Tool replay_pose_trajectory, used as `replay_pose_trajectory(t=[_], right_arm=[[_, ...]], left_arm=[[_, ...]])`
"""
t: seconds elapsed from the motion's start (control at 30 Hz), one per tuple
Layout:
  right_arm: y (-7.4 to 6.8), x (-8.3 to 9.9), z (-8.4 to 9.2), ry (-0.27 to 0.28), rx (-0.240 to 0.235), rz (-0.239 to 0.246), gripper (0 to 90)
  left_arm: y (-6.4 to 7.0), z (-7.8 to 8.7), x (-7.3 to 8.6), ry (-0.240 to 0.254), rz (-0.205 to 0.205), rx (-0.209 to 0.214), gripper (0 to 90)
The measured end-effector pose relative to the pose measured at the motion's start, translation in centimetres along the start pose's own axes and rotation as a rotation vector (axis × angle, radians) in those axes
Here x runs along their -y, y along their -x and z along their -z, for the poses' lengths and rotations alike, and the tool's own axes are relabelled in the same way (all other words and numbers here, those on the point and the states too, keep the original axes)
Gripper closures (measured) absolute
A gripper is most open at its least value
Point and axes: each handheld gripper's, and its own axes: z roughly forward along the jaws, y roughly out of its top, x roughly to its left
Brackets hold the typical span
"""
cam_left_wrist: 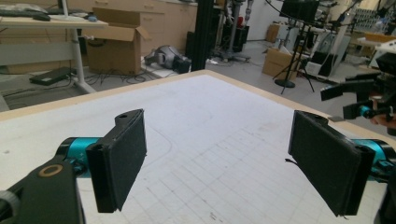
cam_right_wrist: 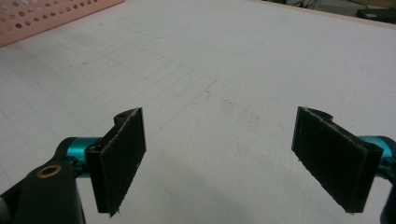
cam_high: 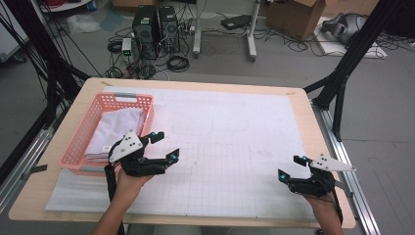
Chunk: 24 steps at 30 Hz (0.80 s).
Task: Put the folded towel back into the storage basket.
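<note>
Just left of the left claw (cam_high: 162, 145), spread and empty: folded cloth (cam_high: 117, 128) lying in pink basket (cam_high: 73, 147). Right claw (cam_high: 292, 166) also spread, far off over bench (cam_high: 235, 88). Risk: catching basket rim, dragging it.

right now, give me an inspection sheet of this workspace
surface: wooden table under a white gridded mat
job's things: folded pale cloth lying in the pink basket at the mat's left
clutter: nothing seen on the mat
grippers: left gripper open, beside the basket; right gripper open over the mat, both holding nothing
cables: floor cables beyond the table
surroundings: computer towers, cardboard box, black frame legs
</note>
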Motion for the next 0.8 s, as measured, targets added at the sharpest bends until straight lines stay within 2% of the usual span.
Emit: replay_pose_trajectory(t=[0.27,0.47,0.8], right_arm=[[-0.2,0.0,0.1,-0.001,0.005,0.007,16.4],[-0.3,0.0,-0.2,-0.002,0.005,0.012,16.4],[-0.4,0.1,-0.2,-0.002,0.001,0.006,16.4]], left_arm=[[1.5,-1.6,2.5,-0.078,-0.019,0.032,19.6],[1.7,-2.1,3.1,-0.088,-0.017,0.032,19.7],[1.3,-2.1,3.3,-0.094,-0.003,0.021,20.0]])
